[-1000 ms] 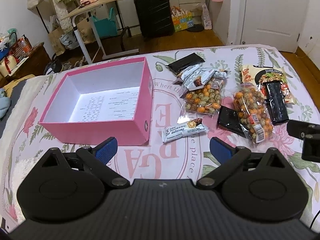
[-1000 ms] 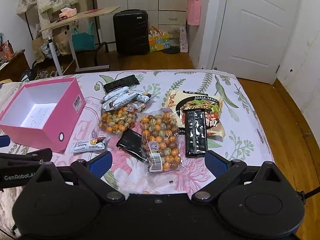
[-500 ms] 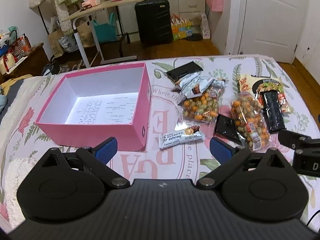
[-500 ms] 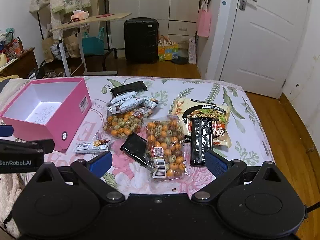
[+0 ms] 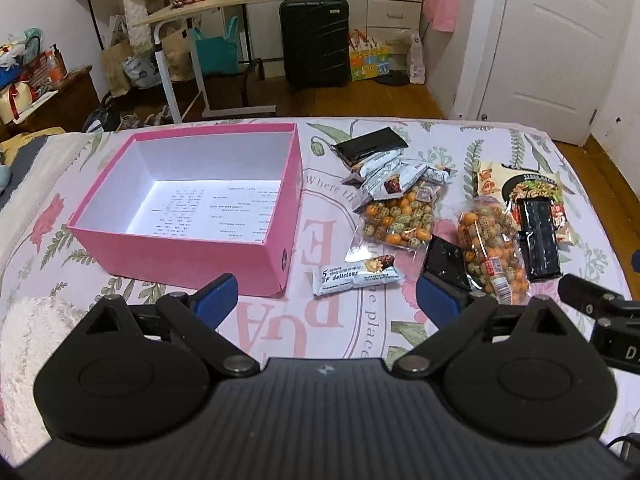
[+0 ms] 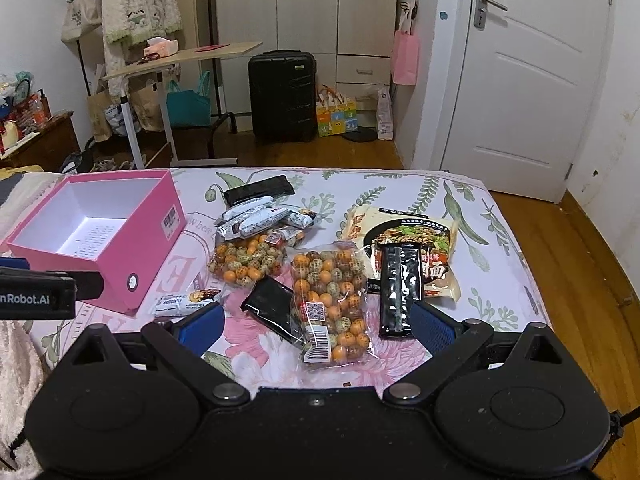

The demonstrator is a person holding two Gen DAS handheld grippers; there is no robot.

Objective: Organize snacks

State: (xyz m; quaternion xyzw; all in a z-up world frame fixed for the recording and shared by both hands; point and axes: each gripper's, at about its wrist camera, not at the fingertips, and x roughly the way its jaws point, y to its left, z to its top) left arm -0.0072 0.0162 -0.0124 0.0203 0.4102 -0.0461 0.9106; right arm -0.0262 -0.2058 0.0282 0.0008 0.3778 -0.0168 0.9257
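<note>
An open pink box (image 5: 276,184) (image 6: 140,232) stands empty on the floral bedspread at the left. Snacks lie to its right: a white snack bar (image 5: 358,274) (image 6: 184,300), two clear bags of orange and green balls (image 5: 400,216) (image 6: 332,296), a pile of white bars (image 5: 396,174), several black packets (image 6: 400,288) and a noodle pack (image 6: 412,240). My left gripper (image 5: 326,294) is open and empty, held above the bed's near edge before the box and the white bar. My right gripper (image 6: 316,324) is open and empty above the near ball bag.
The bed (image 6: 480,216) ends at wooden floor (image 6: 580,264) on the right. Beyond it stand a black suitcase (image 6: 282,96), a rolling side table (image 6: 180,56), a white door (image 6: 520,80) and clutter at the left wall. A fluffy white blanket (image 5: 24,328) lies at the near left.
Both grippers have risen and tilted up, so more of the room shows and the snacks sit lower in view. Nothing on the bed has moved.
</note>
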